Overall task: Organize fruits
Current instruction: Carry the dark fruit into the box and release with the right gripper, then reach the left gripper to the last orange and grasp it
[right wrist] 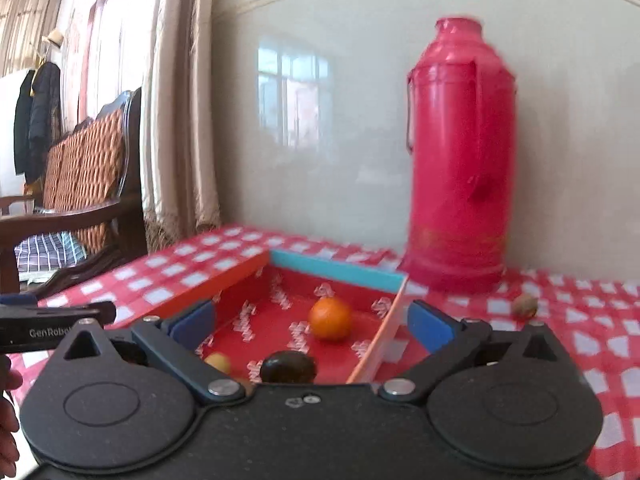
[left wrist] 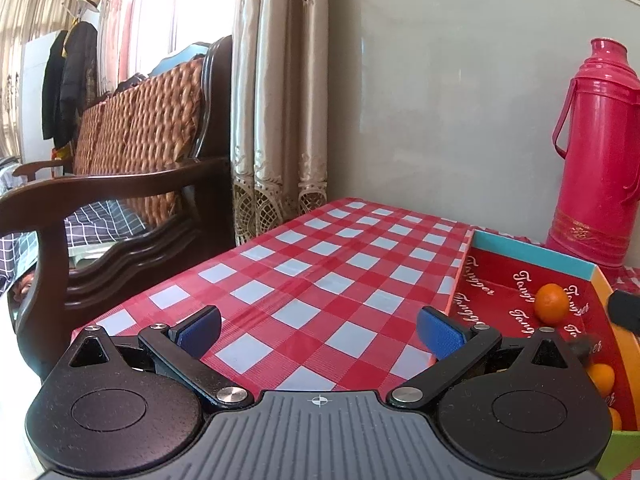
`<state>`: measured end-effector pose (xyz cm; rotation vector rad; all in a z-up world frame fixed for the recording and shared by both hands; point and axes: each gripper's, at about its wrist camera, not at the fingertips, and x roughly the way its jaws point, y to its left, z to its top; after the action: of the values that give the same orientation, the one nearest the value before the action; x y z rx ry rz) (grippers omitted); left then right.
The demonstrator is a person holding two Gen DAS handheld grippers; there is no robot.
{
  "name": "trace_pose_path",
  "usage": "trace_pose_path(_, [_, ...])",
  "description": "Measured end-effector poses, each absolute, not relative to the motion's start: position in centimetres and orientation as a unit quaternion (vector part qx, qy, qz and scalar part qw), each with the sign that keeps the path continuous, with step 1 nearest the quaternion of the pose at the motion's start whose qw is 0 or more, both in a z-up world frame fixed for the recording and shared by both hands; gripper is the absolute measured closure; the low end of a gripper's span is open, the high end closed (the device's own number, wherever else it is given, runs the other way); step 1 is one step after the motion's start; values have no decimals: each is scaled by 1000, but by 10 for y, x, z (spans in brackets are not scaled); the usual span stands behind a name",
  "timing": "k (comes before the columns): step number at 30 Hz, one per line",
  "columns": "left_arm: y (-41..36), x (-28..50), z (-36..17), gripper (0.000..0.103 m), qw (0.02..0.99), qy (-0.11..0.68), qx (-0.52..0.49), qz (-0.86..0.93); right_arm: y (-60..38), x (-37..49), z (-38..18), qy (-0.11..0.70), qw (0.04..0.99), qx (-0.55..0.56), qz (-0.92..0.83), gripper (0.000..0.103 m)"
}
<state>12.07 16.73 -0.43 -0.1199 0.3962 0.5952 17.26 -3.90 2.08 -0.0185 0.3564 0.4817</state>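
At the far left, seen from the left wrist, stands a dark wooden armchair [left wrist: 120,216] with a woven back, and beside it hang pale curtains [left wrist: 276,100]. The left gripper [left wrist: 318,330] hovers low over the red-and-white checked tablecloth [left wrist: 320,260], aimed slightly downward, its blue pads [left wrist: 200,330] spread wide with only cloth between them. Its right finger sits just beside the near left corner of a shallow red box [left wrist: 496,280] with a turquoise far wall. An orange [left wrist: 553,303] lies inside that box near its right wall, and more orange fruit peeks out at the picture's right edge behind the gripper body.

From the right wrist, the other tool's black finger pokes in at the left edge, with part of a person's hand [right wrist: 8,420] below it. The right gripper [right wrist: 312,326] is tipped slightly down over the near end of the box [right wrist: 332,268], jaws spread wide and nothing pinched. Its left pad hangs over the box floor; its right pad lies outside the right wall. Between the fingers the same orange [right wrist: 331,317] rests on the box floor, a small yellow fruit [right wrist: 218,361] lies nearer on the left, and a dark round fruit [right wrist: 288,367] sits just ahead of the gripper body. Behind the box stands a tall pink thermos [right wrist: 460,152]. Farther right, a small brown nut-like thing [right wrist: 525,305], blurred, lies on the cloth.
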Motion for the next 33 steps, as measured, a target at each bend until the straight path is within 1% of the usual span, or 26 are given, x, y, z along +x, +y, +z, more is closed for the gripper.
trace_pose_path(4, [160, 122, -4, 0, 938, 193, -51, 282, -65, 175, 19, 157, 967, 17, 199, 6])
trace_pose_path(11, [149, 123, 1, 0, 945, 188, -58, 261, -128, 186, 15, 153, 976, 89, 127, 6])
trace_pose_path(17, [130, 128, 3, 0, 952, 190, -54, 234, -164, 192, 7, 171, 973, 127, 94, 6])
trace_pose_path(24, [95, 139, 10, 0, 961, 184, -55, 197, -192, 182, 7, 169, 975, 121, 75, 6])
trace_pose_path(33, [24, 163, 17, 0, 974, 180, -37, 131, -241, 179, 8, 164, 977, 128, 37, 6])
